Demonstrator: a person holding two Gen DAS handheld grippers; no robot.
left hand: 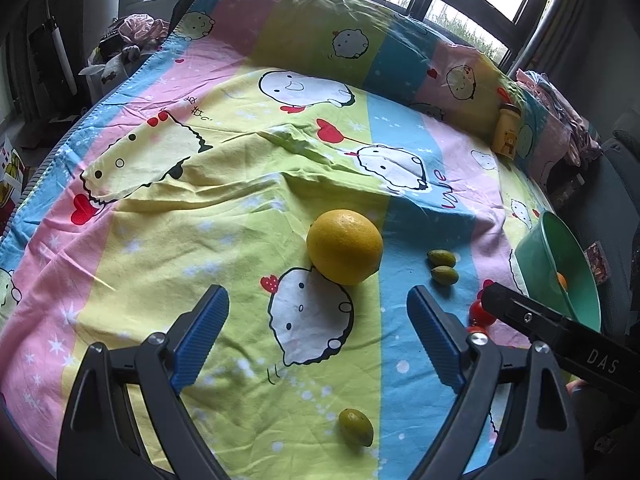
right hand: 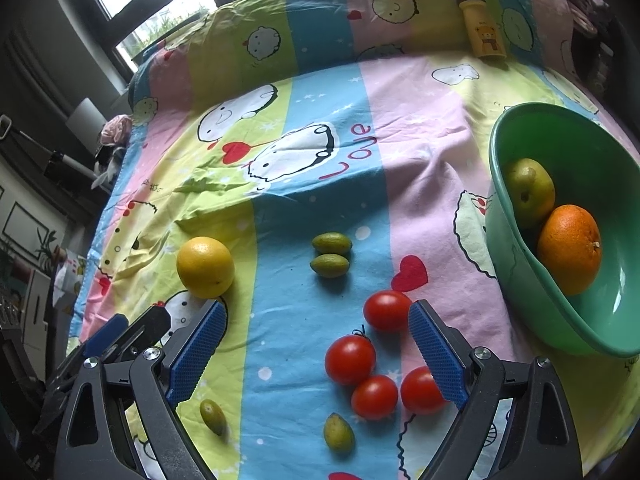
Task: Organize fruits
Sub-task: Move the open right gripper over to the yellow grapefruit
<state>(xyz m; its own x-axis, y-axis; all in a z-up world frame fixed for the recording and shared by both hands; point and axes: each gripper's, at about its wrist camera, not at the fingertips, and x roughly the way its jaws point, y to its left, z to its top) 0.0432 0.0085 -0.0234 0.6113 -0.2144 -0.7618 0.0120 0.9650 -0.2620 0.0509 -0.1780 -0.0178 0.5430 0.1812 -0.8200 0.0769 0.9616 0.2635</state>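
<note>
bedsheet (right hand: 420, 168): soft, wrinkled cartoon print, fills both views; anything round can roll on it.
bowl (right hand: 516, 264): green plastic, right edge of the right wrist view, tipped toward the camera. Holds a green pear (right hand: 530, 192) and an orange (right hand: 570, 248), touching. Looks light, so it may shift if bumped.
yellow citrus (left hand: 345, 246): centre of the left wrist view, left of centre in the right one. Biggest loose fruit; firm, likely heavy, waxy skin. Grip across its widest part with jaws nearly full open.
tomatoes (right hand: 350, 359): four, lower centre of the right wrist view, three clustered and touching, one just above. Smooth, soft skin, so squeeze gently across the middle.
small green fruits (right hand: 331, 254): a pair touching mid-frame, two singles low in the right wrist view. Light, oval, likely slippery; take them across the short axis.
left gripper (left hand: 318, 334): spread wide, holds nothing, citrus just ahead of the tips.
right gripper (right hand: 318, 350): spread wide, empty, hovering over the tomato cluster; right pad overlaps one tomato in view, contact unclear.
</note>
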